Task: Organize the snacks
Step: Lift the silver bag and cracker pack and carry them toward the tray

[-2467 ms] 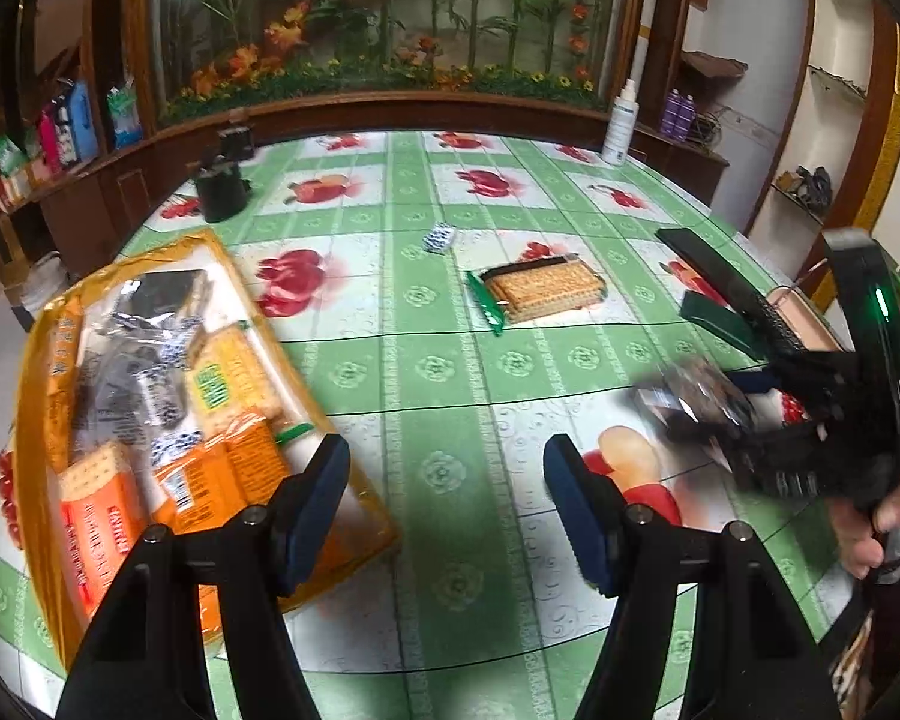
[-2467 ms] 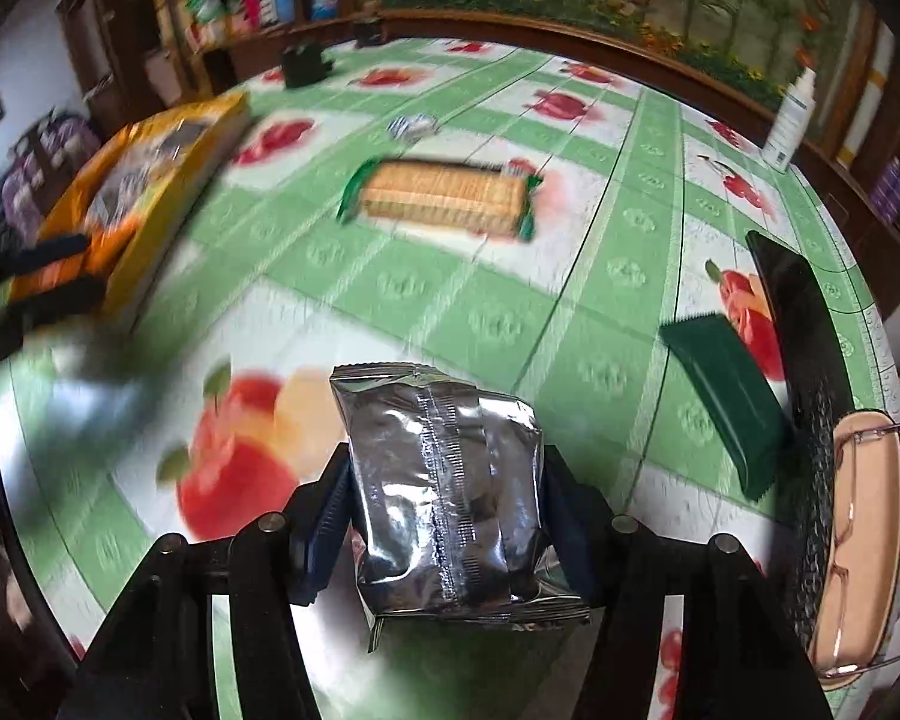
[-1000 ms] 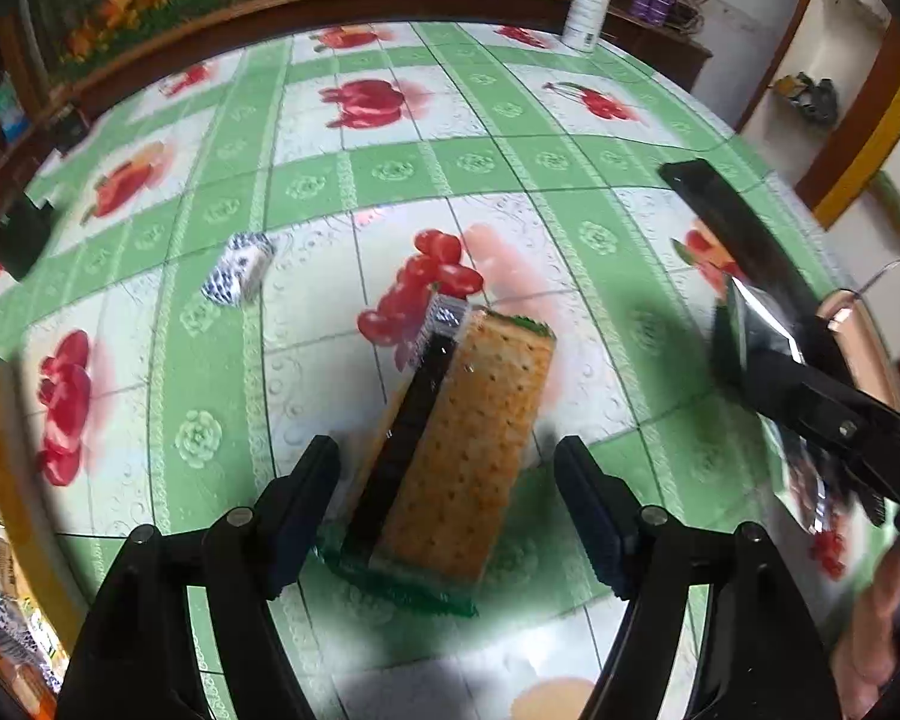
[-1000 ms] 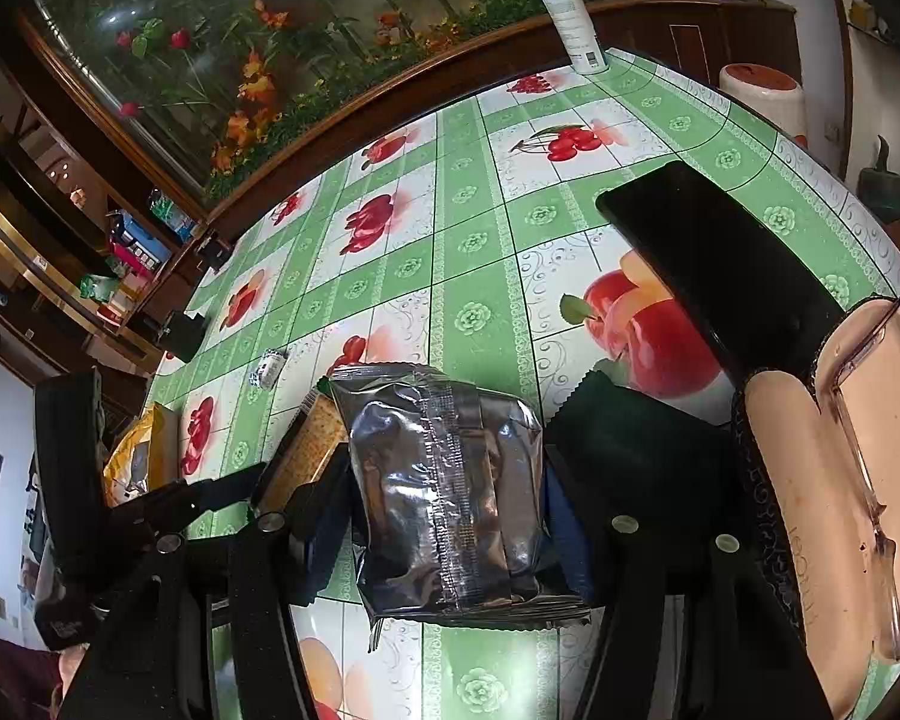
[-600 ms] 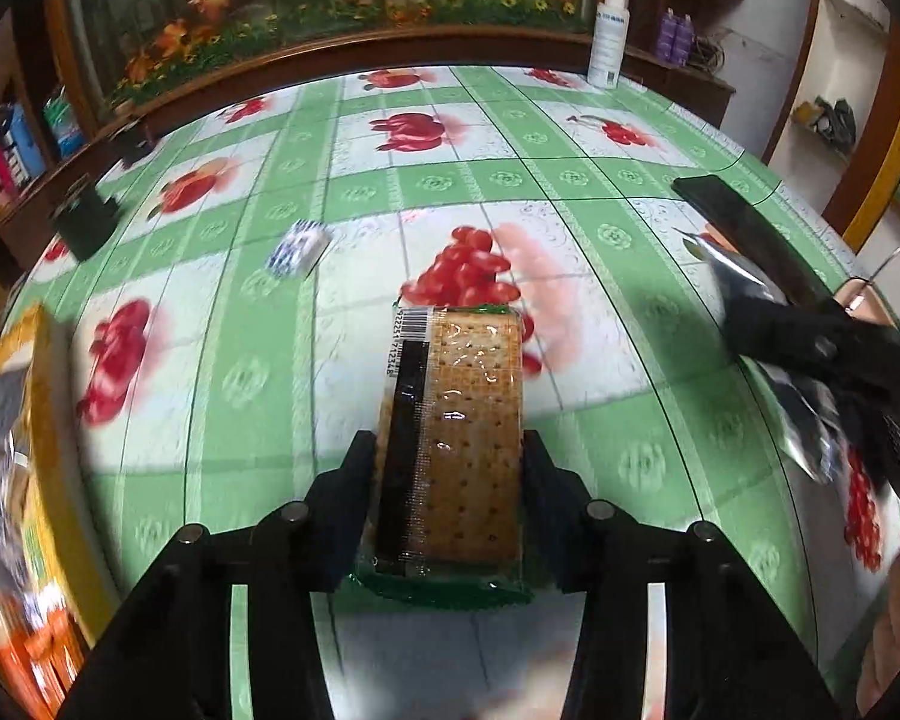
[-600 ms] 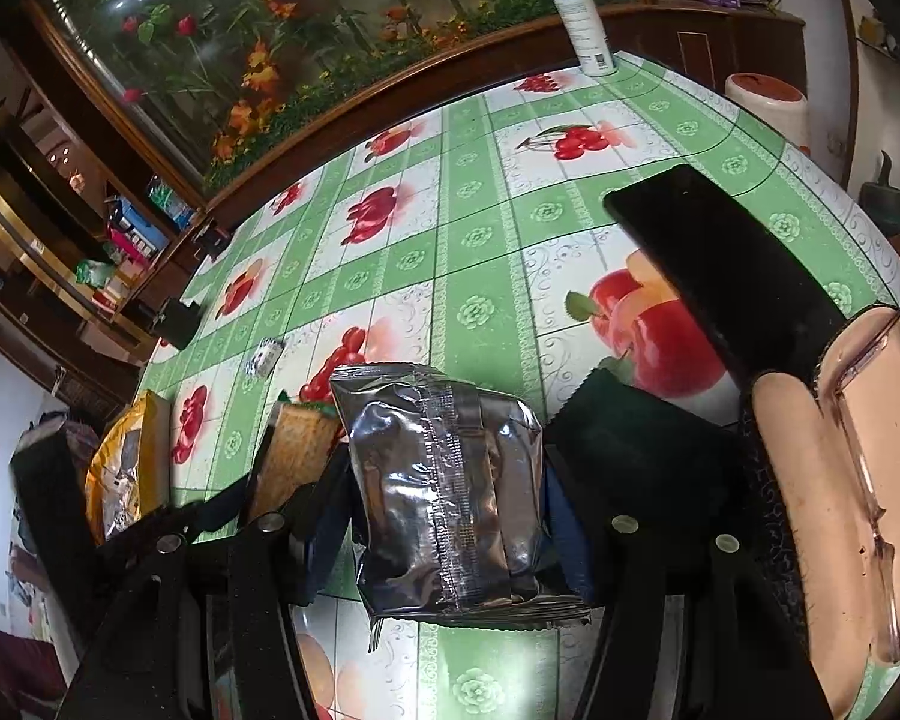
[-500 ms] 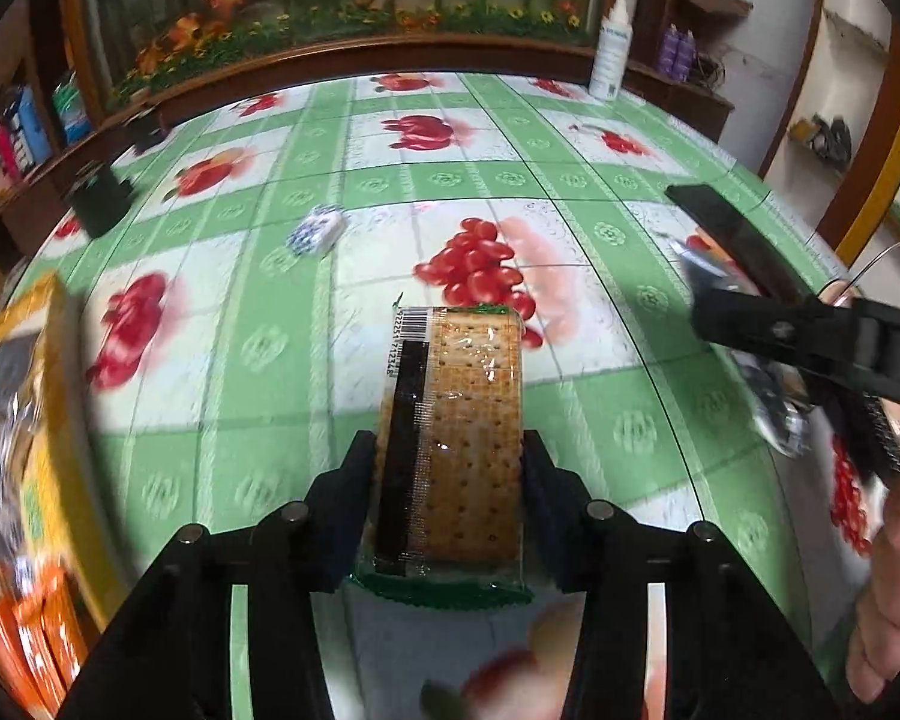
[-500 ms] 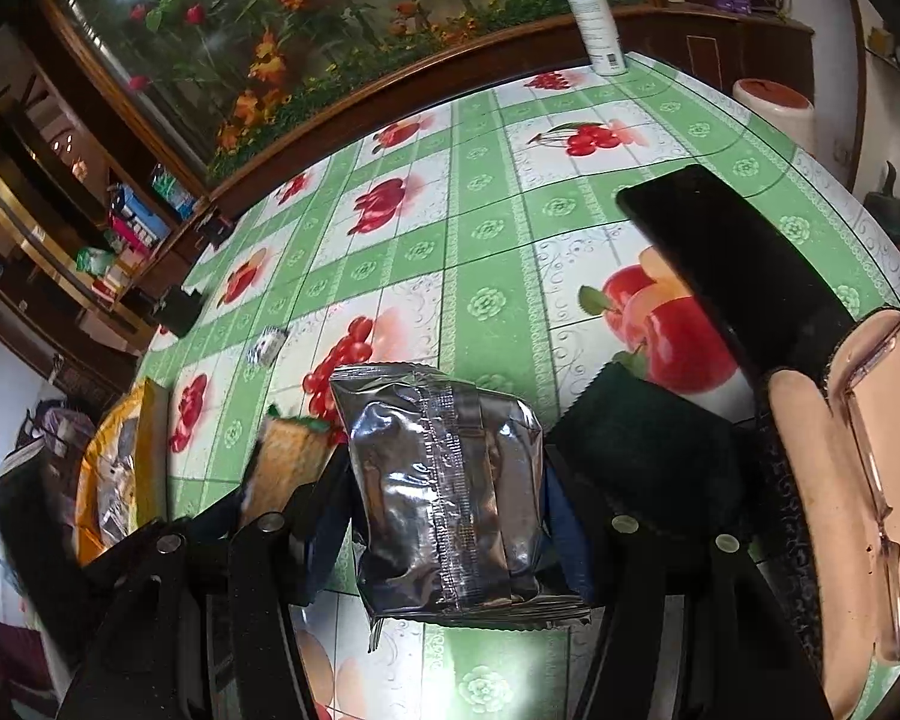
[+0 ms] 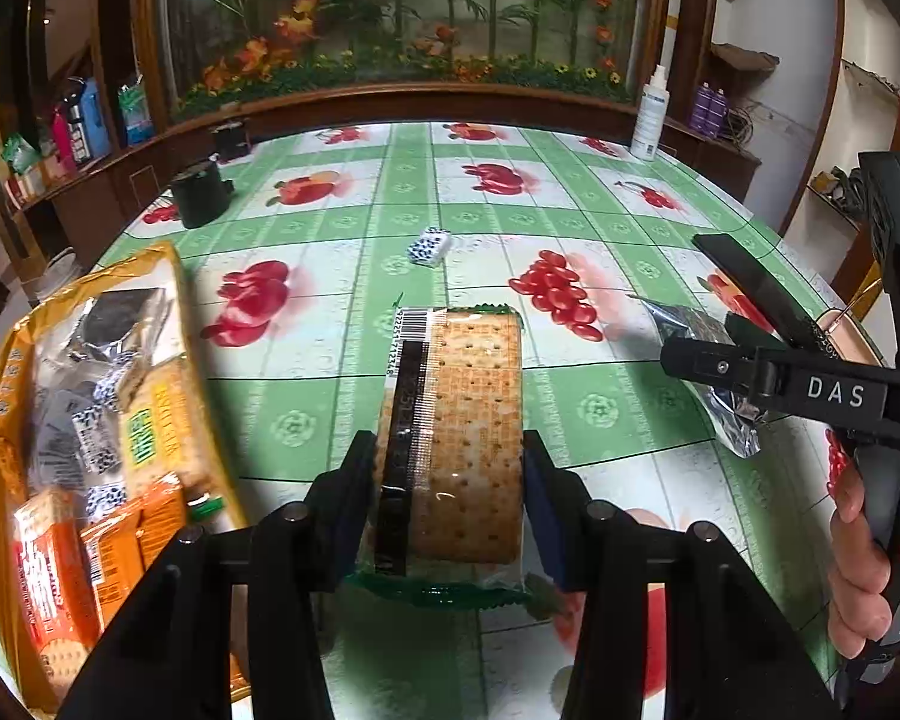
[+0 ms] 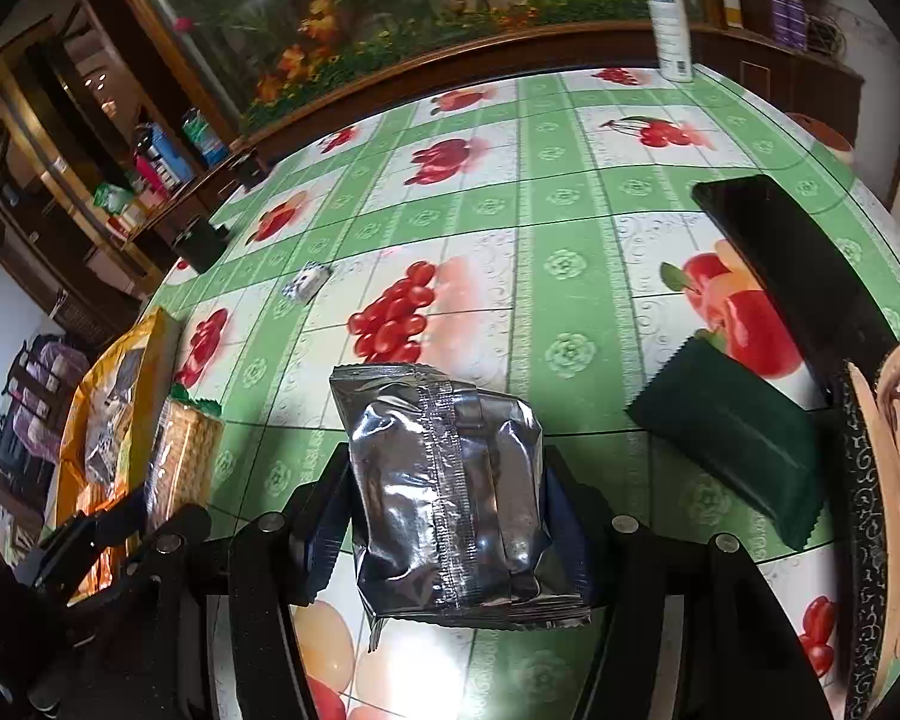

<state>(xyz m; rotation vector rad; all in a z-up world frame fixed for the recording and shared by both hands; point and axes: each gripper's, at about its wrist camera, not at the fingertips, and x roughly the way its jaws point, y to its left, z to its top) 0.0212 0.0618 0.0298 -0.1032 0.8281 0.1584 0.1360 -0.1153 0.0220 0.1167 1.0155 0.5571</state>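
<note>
While both loads hung clear of the tablecloth: I held two snacks at once, one in each tool.

Left gripper (image 9: 447,489): my jaws were closed snugly on the cracker pack (image 9: 459,432), pads flat on its long sides, the barcode end pointing away from me.

Right gripper (image 10: 447,501): my jaws were pressed on the silver foil packet (image 10: 450,492), which filled the gap between them; its seam faced up.

Snack bag (image 9: 90,420): the big yellow bag lay open-faced on the table (image 9: 342,228) to my left, just beside the cracker pack, already showing orange packs, crackers and dark wrapped pieces inside.

Done, as I judged it: a good share of the snacks seemed gathered in the bag.

Left to do: the two packs in my grip had yet to go in; the dark green packet (image 10: 729,435) lay on the cloth near the black case (image 10: 798,276), and the small blue-and-white wrapped sweet (image 9: 429,245) sat alone, well apart, mid-table.

Bystanders: a spray bottle (image 9: 651,120) and a black cup (image 9: 201,195) stood at the far edge.
</note>
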